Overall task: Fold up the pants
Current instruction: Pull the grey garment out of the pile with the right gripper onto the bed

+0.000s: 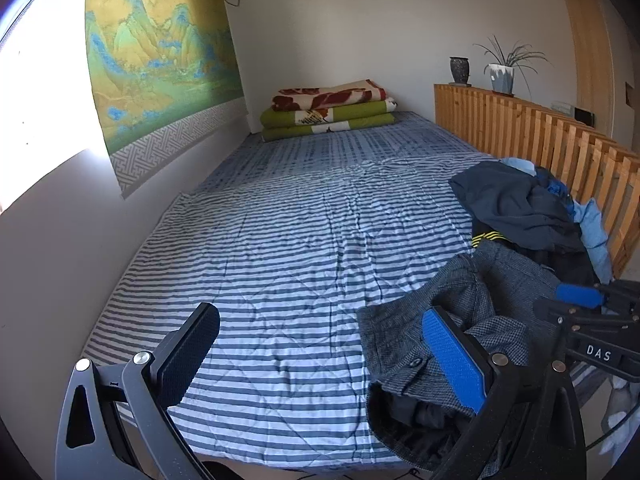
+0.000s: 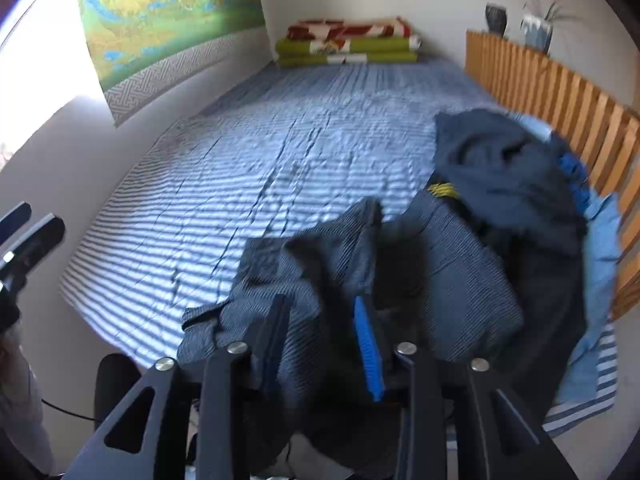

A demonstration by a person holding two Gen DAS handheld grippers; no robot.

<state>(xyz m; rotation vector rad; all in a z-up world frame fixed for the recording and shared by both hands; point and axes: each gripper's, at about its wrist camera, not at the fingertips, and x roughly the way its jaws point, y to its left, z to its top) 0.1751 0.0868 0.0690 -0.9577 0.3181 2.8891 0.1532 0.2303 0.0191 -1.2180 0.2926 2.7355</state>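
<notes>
Grey checked pants (image 1: 472, 300) lie bunched at the near right corner of the striped bed (image 1: 280, 240). My left gripper (image 1: 320, 360) is wide open; its blue-padded finger (image 1: 452, 360) sits against the pants' waistband, and its black finger (image 1: 192, 356) hovers over bare sheet. In the right wrist view the pants (image 2: 320, 264) bulge up between the fingers of my right gripper (image 2: 322, 344), which is shut on a fold of the fabric. The right gripper (image 1: 580, 296) also shows at the pants' right side. My left gripper (image 2: 28, 236) appears at the far left edge.
A heap of clothes (image 1: 520, 208), dark navy, light blue and black with yellow stripes, lies against a wooden slatted rail (image 1: 540, 136) on the right. Folded blankets (image 1: 328, 112) sit at the far end. A wall with a hanging painting (image 1: 160, 60) borders the left side.
</notes>
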